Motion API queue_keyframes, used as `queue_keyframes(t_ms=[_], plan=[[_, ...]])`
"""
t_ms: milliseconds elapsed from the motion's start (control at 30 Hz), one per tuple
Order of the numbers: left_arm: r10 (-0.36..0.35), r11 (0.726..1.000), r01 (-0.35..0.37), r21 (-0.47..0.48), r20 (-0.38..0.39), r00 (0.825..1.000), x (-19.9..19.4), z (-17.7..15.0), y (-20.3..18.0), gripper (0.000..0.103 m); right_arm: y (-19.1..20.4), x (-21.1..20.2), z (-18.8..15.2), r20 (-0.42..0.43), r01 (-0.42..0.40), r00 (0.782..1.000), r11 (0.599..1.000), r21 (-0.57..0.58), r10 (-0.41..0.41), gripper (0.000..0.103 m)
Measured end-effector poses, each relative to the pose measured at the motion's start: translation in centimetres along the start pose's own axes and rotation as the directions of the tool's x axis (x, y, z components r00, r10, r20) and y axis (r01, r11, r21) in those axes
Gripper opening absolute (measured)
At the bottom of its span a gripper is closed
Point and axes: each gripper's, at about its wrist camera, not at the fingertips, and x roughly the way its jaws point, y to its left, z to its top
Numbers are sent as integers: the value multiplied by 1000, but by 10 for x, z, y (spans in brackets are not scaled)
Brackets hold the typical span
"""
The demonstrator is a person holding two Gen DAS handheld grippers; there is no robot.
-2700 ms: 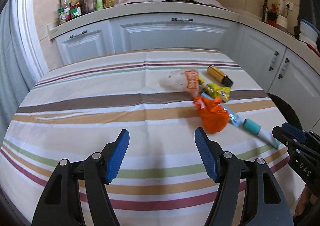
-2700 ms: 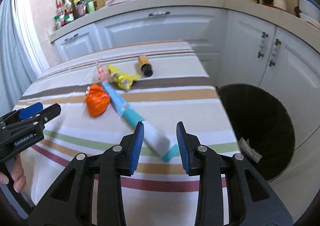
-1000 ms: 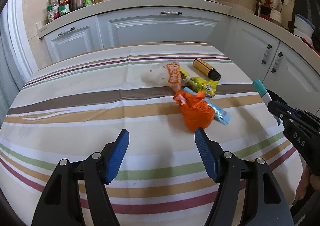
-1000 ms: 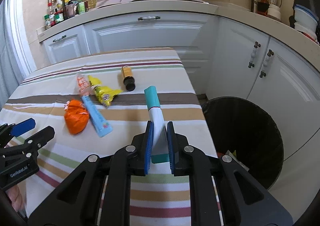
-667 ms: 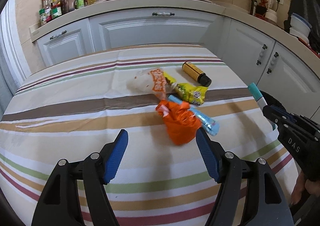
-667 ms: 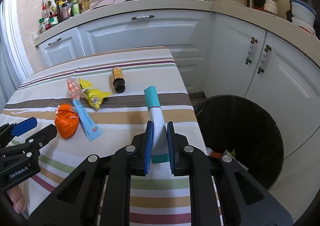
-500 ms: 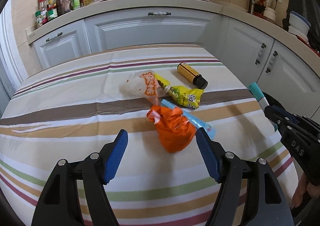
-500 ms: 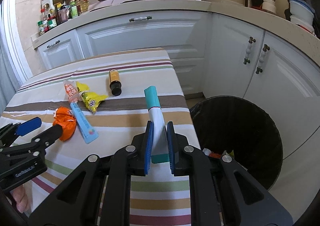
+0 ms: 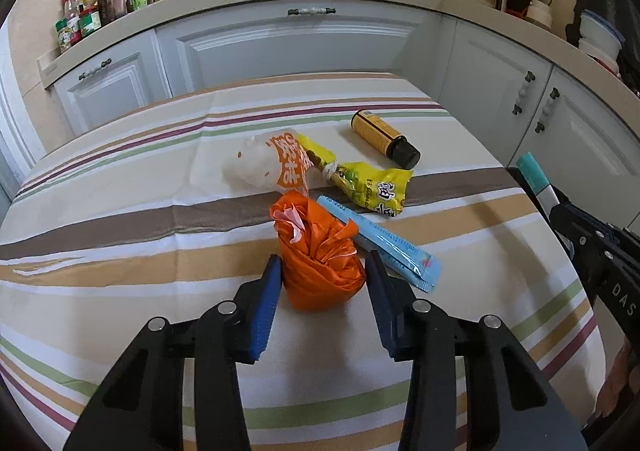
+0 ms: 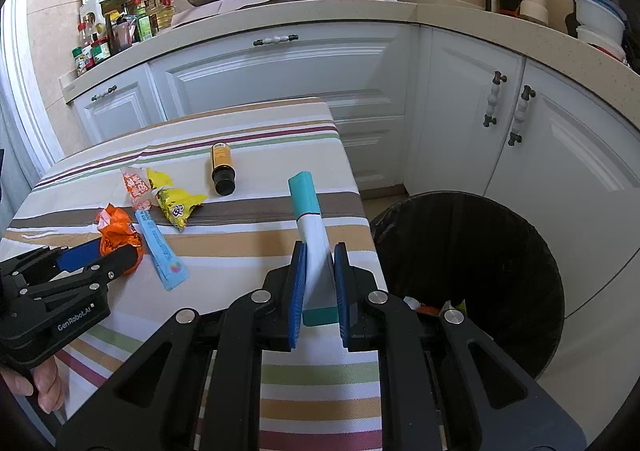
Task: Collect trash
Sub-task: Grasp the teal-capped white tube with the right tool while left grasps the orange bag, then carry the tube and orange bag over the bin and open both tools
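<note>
The striped table (image 9: pixel 120 235) is filling the middle of both views, and the black bin (image 10: pixel 472 275) is sitting at the lower right of the right view, already holding a few scraps. The right gripper (image 10: pixel 319 293) is clamping the tube (image 10: pixel 314 247) upright. The left gripper (image 9: pixel 320 305) has just been closing around the orange bag (image 9: pixel 320 255), pads beside it, seemingly not yet squeezing. Closing gently and centred should help, since the bag will crumple.

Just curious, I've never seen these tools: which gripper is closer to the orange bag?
Left. The left gripper has the orange bag between its fingers, which have just been closing. The right gripper is off to the side, near the bin, shut on a teal-capped tube.
</note>
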Motion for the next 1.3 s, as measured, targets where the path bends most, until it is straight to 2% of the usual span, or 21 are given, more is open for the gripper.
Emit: queue_keyframes(t_ms=[167,333,633,1033,1300], plan=[[6,1000,-6,-1,8,1000,-3,-2,2,42,0,-2,0,3,3,1000,1000,-1,-3,14],[37,999,-38,10,46,998,-15,-4,3,41,-3,-11,1,20,17,1000,1000,5,-17,14],[37,999,-38,9,125,992,-41,2,-4,41,-14,-30,0,57,54,997,998,27,-55,14],[-61,997,49,61,209,976,-59,20,-53,41,-46,-60,-1,119,166,977,983,76,-174,14],[-127,989,99,110,284,950,-71,34,-93,41,-70,-77,-1,151,215,961,970,113,-231,14]])
